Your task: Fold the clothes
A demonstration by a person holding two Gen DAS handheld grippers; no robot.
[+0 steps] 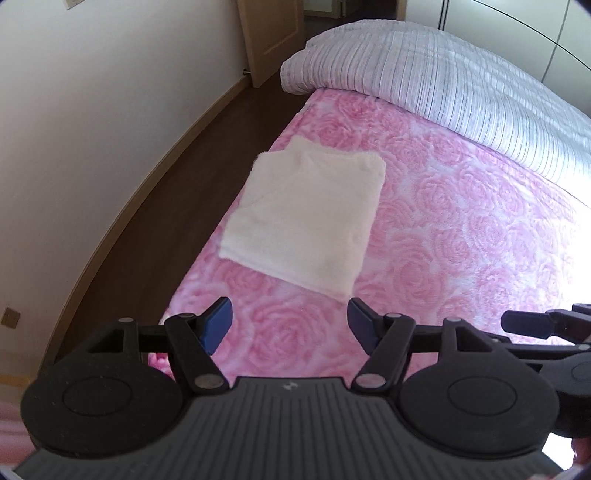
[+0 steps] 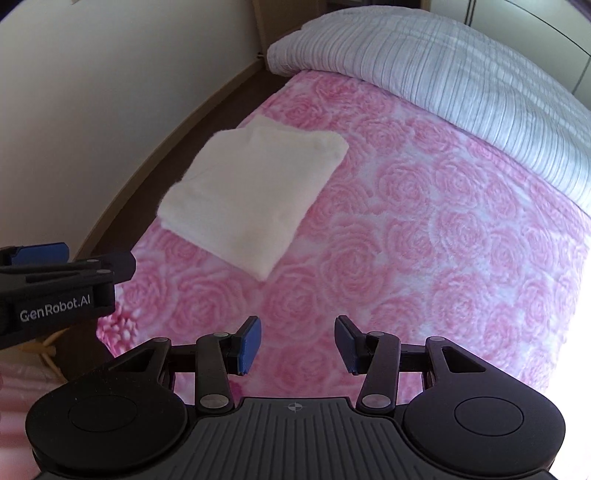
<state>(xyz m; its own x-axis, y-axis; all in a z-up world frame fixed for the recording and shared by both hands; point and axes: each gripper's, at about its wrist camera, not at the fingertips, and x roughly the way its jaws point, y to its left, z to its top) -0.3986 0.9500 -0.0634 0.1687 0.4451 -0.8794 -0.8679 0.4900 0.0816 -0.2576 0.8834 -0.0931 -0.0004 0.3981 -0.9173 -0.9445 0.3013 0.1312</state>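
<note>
1. Two grippers hang over a bed, both pointing steeply down at its pink rose-patterned blanket [image 1: 461, 229].
2. Far left in both views runs a cream wall [image 1: 92, 129] with a wooden skirting board, and below it a strip of dark wood floor [image 1: 177, 206] along the bed's edge.
3. A wooden door [image 1: 273, 33] stands at the far end of that floor strip in the left wrist view.
4. The left gripper [image 1: 290, 325] has its blue pads well apart, with nothing between them but the blanket underneath.
5. The white folded garment [image 1: 303, 218], fluffy like fleece, lies flat on the blanket close to the bed's left edge, ahead of the left gripper and apart from its fingertips.
6. In the right wrist view the same garment [image 2: 251, 195] sits up and to the left of the right gripper [image 2: 297, 343], well apart from it.
7. The right gripper is partly open, its blue pads narrower than the left one's, and it holds nothing.
8. The left gripper [image 2: 70, 258] shows from the side at the left edge of the right wrist view, just beside the right one.
9. A grey-white ribbed duvet [image 1: 443, 85] lies bunched across the far right end of the bed, overlapping the pink blanket.
</note>
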